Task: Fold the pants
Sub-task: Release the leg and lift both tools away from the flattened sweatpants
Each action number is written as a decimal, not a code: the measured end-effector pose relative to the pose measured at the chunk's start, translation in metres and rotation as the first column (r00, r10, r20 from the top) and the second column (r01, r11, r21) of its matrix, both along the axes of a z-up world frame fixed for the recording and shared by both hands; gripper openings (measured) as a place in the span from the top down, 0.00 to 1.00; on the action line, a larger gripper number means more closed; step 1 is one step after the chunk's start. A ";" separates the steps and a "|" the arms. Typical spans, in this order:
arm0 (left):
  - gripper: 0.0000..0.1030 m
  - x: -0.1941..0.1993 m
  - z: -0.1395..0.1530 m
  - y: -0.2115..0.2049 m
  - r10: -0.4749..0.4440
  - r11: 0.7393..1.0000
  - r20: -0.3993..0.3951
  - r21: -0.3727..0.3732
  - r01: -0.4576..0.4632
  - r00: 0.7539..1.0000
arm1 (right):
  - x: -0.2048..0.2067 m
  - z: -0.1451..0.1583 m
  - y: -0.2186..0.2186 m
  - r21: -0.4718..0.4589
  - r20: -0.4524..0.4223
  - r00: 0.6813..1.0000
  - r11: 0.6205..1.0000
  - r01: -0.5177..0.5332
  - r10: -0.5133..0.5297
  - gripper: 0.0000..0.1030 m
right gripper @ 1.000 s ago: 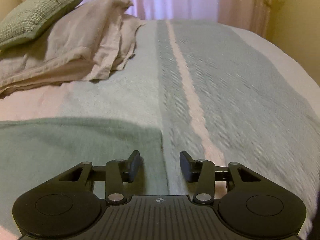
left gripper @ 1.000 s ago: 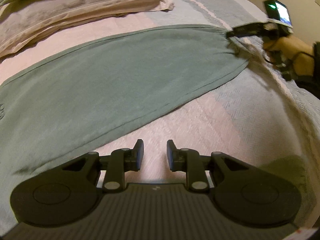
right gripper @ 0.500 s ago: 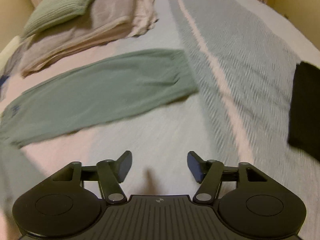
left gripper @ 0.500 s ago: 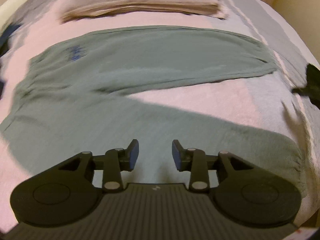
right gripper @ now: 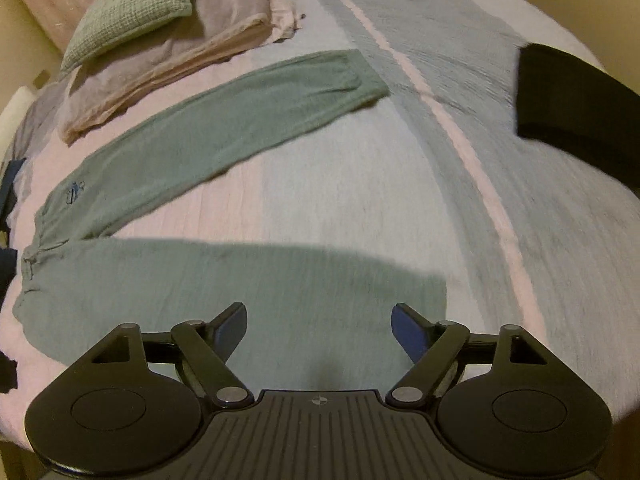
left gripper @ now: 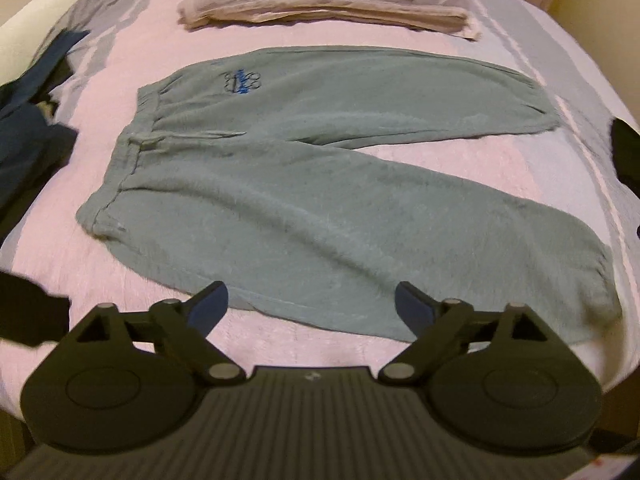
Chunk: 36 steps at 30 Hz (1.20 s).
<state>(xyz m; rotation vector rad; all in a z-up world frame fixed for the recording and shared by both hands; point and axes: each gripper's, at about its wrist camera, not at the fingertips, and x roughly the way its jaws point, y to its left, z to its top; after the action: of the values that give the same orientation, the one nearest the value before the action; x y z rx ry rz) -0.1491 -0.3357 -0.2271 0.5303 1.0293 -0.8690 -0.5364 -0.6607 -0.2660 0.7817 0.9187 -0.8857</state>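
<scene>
Sage-green sweatpants (left gripper: 304, 168) lie flat on the bed, waistband to the left, both legs spread apart toward the right, a small blue logo (left gripper: 241, 80) near the waist. My left gripper (left gripper: 311, 305) hovers open above the near leg's lower edge, holding nothing. In the right wrist view the same pants (right gripper: 224, 128) stretch across, the far leg ending at a cuff (right gripper: 360, 76). My right gripper (right gripper: 318, 326) is open over the near leg's cuff end, with nothing between its fingers.
Folded beige bedding (left gripper: 320, 4) and a green pillow (right gripper: 132, 4) sit at the head of the bed. Dark blue clothes (left gripper: 28, 120) lie at the left edge. A black folded garment (right gripper: 572, 104) rests at the right. The striped bedspread (right gripper: 460, 140) covers the bed.
Both grippers pulled back from the far leg's cuff and rose, so the whole pants now show. Both have opened wider. The other hand-held gripper is gone from the left wrist view.
</scene>
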 end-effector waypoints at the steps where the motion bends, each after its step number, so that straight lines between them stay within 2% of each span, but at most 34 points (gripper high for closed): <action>1: 0.10 0.004 0.000 0.004 -0.029 1.000 -0.003 -0.006 0.029 1.000 | -0.002 0.004 0.015 -0.003 -0.011 0.999 0.999 0.036 -0.036 0.25; 5: 0.05 0.015 0.003 0.018 -0.135 0.991 -0.004 -0.012 0.135 0.991 | 0.003 0.023 0.068 0.005 -0.022 0.992 0.992 0.127 -0.127 0.25; 7: 0.04 0.018 0.008 0.025 -0.169 0.986 0.009 -0.003 0.169 0.986 | 0.010 0.033 0.084 0.013 -0.022 0.992 0.992 0.124 -0.124 0.25; 13: 0.01 0.020 0.018 0.046 -0.182 0.983 0.046 0.006 0.182 0.982 | 0.038 0.052 0.109 0.025 -0.021 0.997 0.997 0.071 -0.070 0.25; 16: 0.01 0.017 0.021 0.055 -0.156 0.988 0.061 0.025 0.155 0.986 | 0.055 0.056 0.118 0.034 -0.030 1.000 0.999 0.007 -0.006 0.25; 24: 0.01 0.015 0.037 0.075 -0.060 0.998 0.033 0.024 0.059 0.998 | 0.077 0.066 0.125 0.010 -0.053 0.987 0.989 -0.151 0.151 0.25; 27: 0.01 0.015 0.045 0.077 -0.039 0.999 0.029 -0.002 0.039 0.999 | 0.080 0.064 0.123 0.009 -0.054 0.985 0.986 -0.164 0.164 0.25; 30: 0.01 0.017 0.049 0.076 -0.009 1.000 0.029 0.005 0.009 1.000 | 0.078 0.064 0.123 0.015 -0.054 0.984 0.985 -0.171 0.172 0.25; 36: 0.01 0.015 0.050 0.075 -0.023 1.000 0.041 0.009 0.023 0.999 | 0.074 0.061 0.128 0.037 -0.070 0.983 0.986 -0.165 0.167 0.25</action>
<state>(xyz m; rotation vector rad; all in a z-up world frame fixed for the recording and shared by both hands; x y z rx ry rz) -0.1338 -0.2606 -0.1771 0.5658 0.9919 -0.8709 -0.4620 -0.5326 -0.2053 0.6919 1.0485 -0.7586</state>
